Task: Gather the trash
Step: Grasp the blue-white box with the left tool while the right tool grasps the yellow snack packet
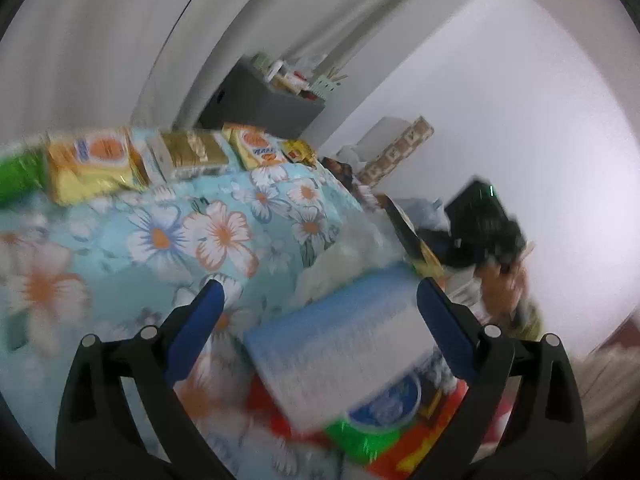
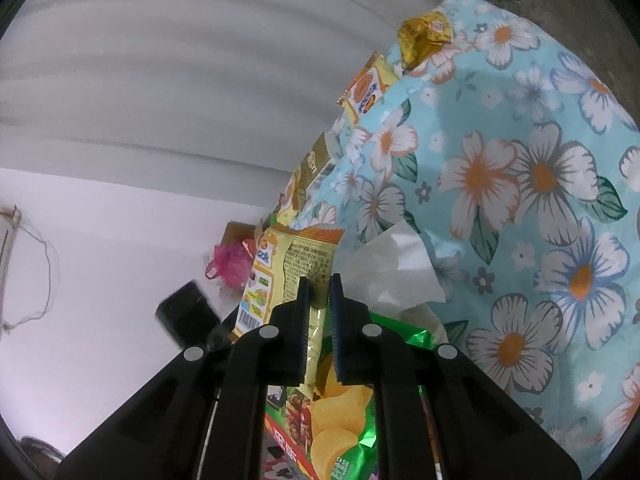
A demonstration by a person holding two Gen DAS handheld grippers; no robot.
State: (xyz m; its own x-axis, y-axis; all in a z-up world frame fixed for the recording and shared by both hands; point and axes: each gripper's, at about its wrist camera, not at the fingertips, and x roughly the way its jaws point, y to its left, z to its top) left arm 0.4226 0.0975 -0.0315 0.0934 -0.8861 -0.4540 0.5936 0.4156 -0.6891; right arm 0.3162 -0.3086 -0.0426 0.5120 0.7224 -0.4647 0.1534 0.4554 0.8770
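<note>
My left gripper [image 1: 320, 286] stands open, its blue pads wide apart. A blurred blue-and-white packet [image 1: 340, 344] lies between them, apart from the left pad, over a heap of red, green and yellow wrappers [image 1: 368, 440]. My right gripper [image 2: 320, 280] is shut on a yellow snack wrapper [image 2: 296, 268], held upright above a green chips bag [image 2: 344, 412] and a white tissue [image 2: 392, 268]. More wrappers line the far edge of the flowered tablecloth [image 1: 160, 232]: a yellow packet [image 1: 92, 164], a gold box [image 1: 192, 152] and another yellow packet [image 1: 256, 148].
A grey cabinet [image 1: 260, 100] with small items on top stands behind the table, next to a patterned cardboard box [image 1: 396, 152]. A hand holding a dark gripper [image 1: 484, 224] shows at the right. A pink bag [image 2: 228, 264] lies by the white wall.
</note>
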